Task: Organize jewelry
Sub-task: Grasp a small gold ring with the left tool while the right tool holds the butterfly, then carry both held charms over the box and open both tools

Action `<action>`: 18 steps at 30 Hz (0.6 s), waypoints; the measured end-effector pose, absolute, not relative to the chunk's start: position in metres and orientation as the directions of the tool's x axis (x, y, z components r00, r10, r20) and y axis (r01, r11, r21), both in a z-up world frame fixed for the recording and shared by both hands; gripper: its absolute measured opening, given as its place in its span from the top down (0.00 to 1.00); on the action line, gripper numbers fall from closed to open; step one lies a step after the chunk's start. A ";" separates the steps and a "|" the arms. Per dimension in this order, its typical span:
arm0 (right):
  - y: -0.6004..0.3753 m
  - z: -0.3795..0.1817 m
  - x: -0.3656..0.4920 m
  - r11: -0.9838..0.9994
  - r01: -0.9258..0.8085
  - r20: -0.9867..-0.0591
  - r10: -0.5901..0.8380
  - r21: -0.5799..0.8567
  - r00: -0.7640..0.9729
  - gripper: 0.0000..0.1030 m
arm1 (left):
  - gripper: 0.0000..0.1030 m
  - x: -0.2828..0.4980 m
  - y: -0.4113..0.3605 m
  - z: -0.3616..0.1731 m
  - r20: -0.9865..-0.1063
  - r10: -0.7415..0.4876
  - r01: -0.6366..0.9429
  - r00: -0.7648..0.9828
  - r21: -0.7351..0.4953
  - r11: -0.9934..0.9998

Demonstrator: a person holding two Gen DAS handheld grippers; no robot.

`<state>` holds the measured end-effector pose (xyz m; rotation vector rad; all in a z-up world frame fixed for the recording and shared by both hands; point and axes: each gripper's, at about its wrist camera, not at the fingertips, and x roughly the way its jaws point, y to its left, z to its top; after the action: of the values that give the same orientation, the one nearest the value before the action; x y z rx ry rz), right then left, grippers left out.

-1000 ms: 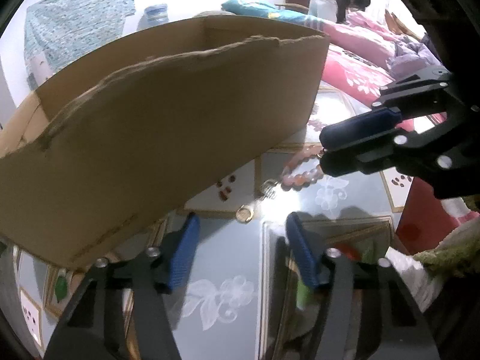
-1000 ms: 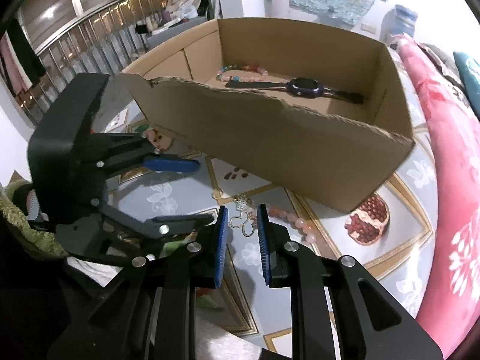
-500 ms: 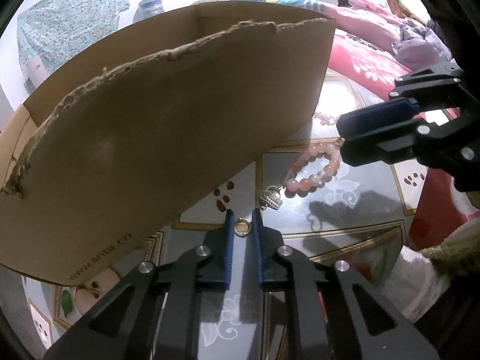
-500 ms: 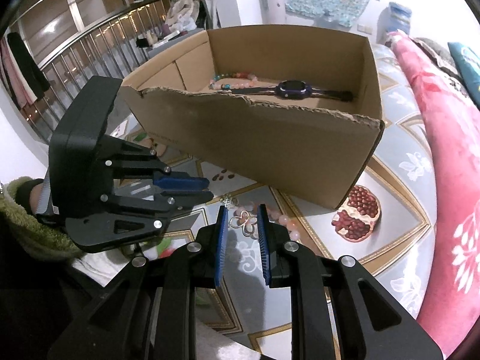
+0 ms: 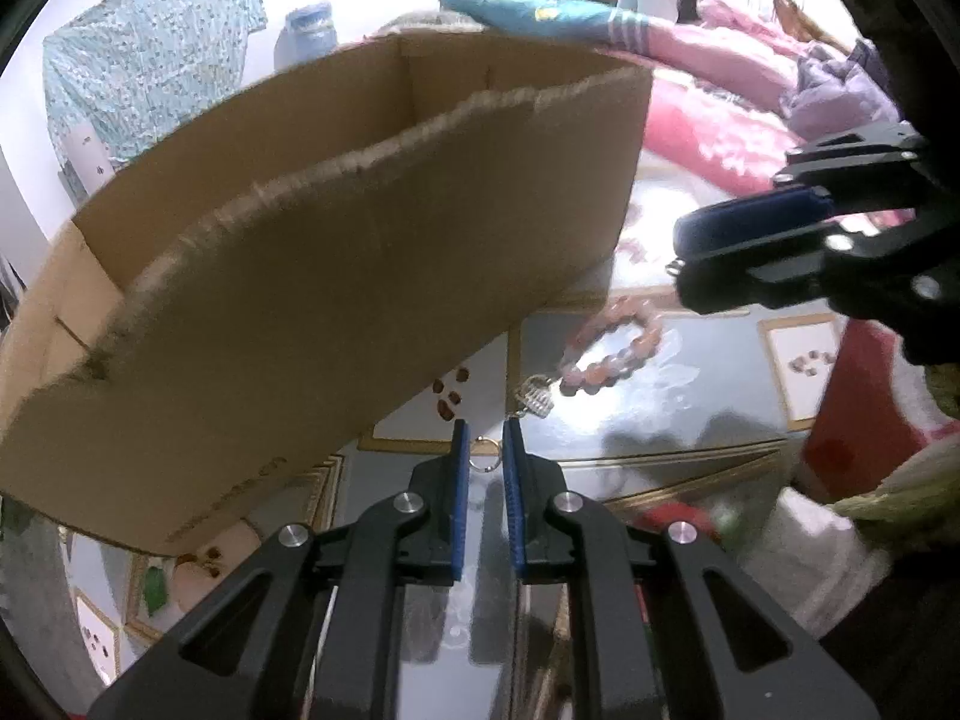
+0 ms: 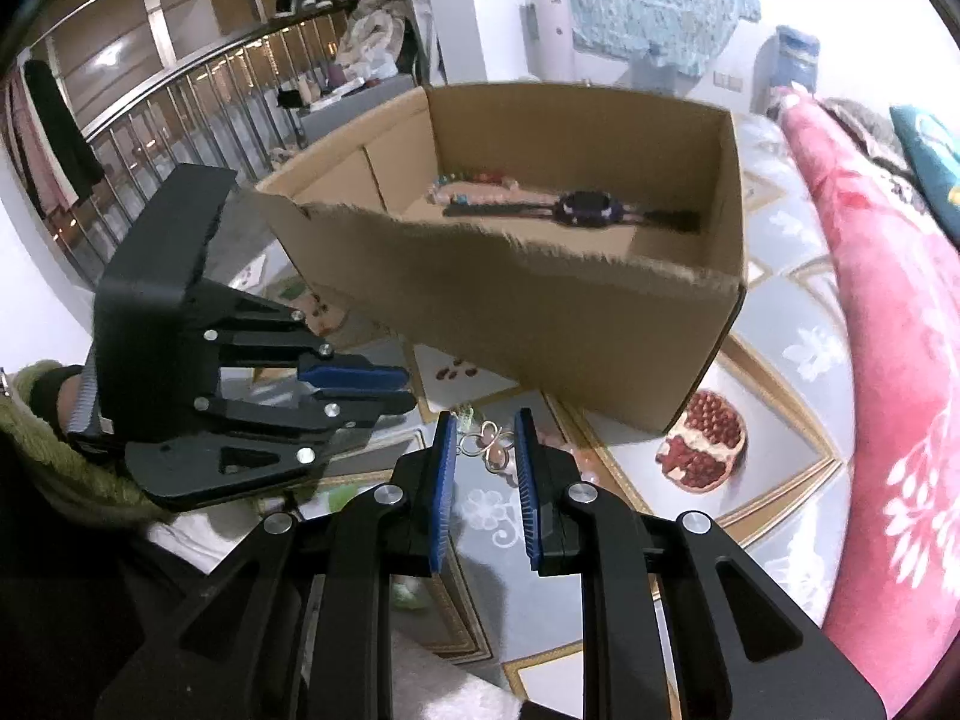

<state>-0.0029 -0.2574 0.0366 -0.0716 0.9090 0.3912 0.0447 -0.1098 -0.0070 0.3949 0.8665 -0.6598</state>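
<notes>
Having just closed, left gripper (image 5: 482,438) pinches small ring (image 5: 483,463); right gripper (image 6: 483,431) unchanged, narrowly apart, empty

Both tongs are wearing matte black frames with triangular cut-outs, silver screws dotting the joints. The left tongs (image 5: 482,441) and right tongs (image 6: 485,429) are carrying ridged blue pads (image 6: 443,480). A fuzzy olive-green sleeve (image 6: 36,414) is showing behind the left tongs' boxy black body.
</notes>
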 end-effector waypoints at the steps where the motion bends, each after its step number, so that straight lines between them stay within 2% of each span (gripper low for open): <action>1: -0.257 0.041 -0.004 0.927 -0.362 -0.774 0.300 0.099 0.557 0.83 | 0.90 0.043 -0.108 -0.001 -0.797 -0.378 0.675 0.472 0.051 0.736; 10: -0.243 0.098 0.005 0.909 -0.414 -0.668 0.333 0.041 0.665 0.83 | 0.90 0.044 -0.080 0.092 -0.656 -0.529 0.669 0.538 -0.049 0.742; 14: -0.240 0.103 0.027 0.919 -0.392 -0.644 0.315 0.025 0.697 0.83 | 0.90 0.065 -0.070 0.104 -0.633 -0.494 0.635 0.596 -0.006 0.773; 18: -0.236 0.090 0.064 0.941 -0.336 -0.652 0.274 0.032 0.707 0.83 | 0.90 0.098 -0.065 0.093 -0.663 -0.435 0.586 0.610 0.007 0.811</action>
<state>0.0637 -0.2362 0.0904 -0.0917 0.7088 0.3394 0.0981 -0.0654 0.0926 0.2325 0.6980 -0.5954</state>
